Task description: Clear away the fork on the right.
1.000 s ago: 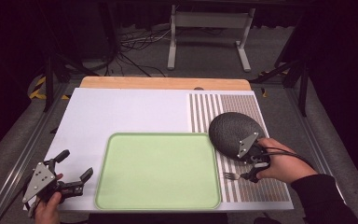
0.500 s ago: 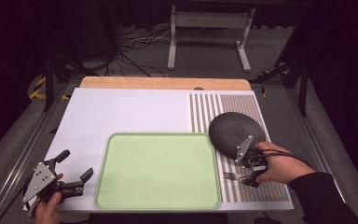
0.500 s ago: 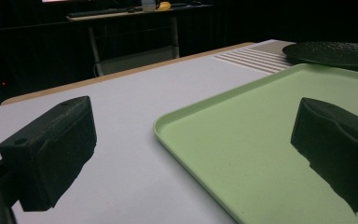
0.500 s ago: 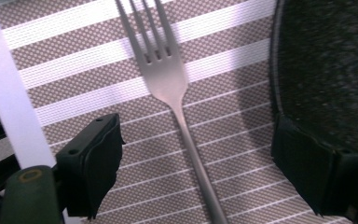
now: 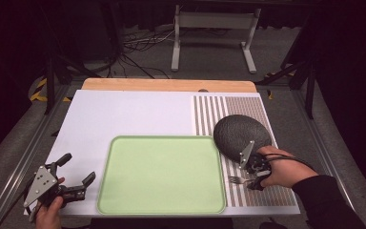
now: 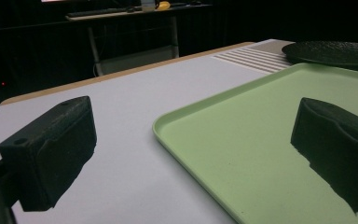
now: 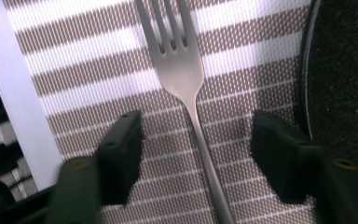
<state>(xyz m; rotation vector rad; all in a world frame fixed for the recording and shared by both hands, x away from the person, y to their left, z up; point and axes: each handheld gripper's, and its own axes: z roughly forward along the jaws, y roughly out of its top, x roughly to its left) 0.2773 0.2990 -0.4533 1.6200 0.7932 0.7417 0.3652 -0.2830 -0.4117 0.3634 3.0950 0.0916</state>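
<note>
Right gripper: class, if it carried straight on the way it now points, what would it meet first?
Probably the fork: the right gripper points down at its handle, jaws just closing on either side but not touching. Beneath lies the striped placemat.

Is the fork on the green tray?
No, the fork lies on the striped mat beside the dark plate, not on the tray.

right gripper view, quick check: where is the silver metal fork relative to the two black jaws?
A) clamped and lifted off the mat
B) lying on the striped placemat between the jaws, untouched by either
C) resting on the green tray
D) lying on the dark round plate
B: the silver metal fork lies flat on the striped placemat, its handle running between the right gripper jaws with mat visible on both sides.
</note>
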